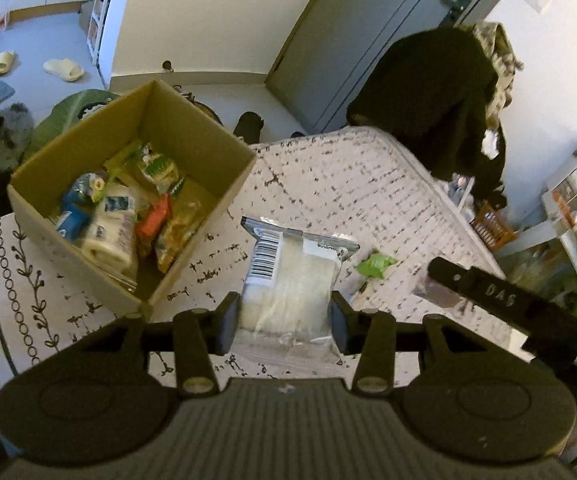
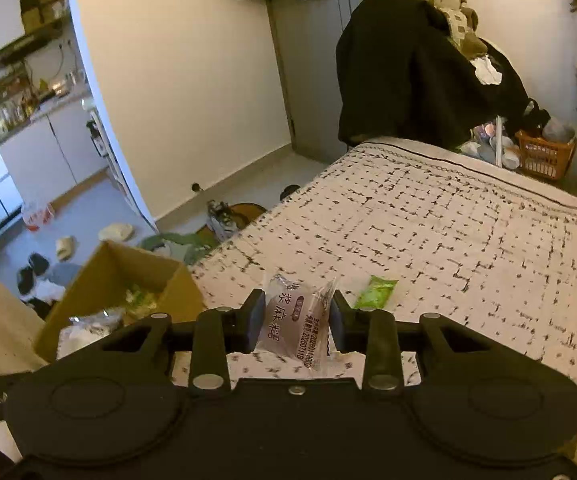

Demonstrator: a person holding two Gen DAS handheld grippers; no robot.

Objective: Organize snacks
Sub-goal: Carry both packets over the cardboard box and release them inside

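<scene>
Left claw (image 1: 284, 316) is gripping clear white snack pack (image 1: 288, 280), long axis pointing away twd bed (image 1: 368, 184); right claw (image 2: 294, 320) is pinching brown pouch (image 2: 292, 324), tilted; box (image 1: 192, 128) sitting left.

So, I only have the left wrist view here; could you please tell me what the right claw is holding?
Observer: The right claw is shut on a small brownish snack packet with printed characters, gripped at its sides.
Operator: Thank you. Is anything left on the tablecloth beyond it?
Observer: Only one green packet lies on the tablecloth, just beyond the right-hand finger.
Operator: And can you see the cardboard box from there?
Observer: Yes, the cardboard box sits low on the left of that view, at the table's edge, with snacks showing inside.
</scene>
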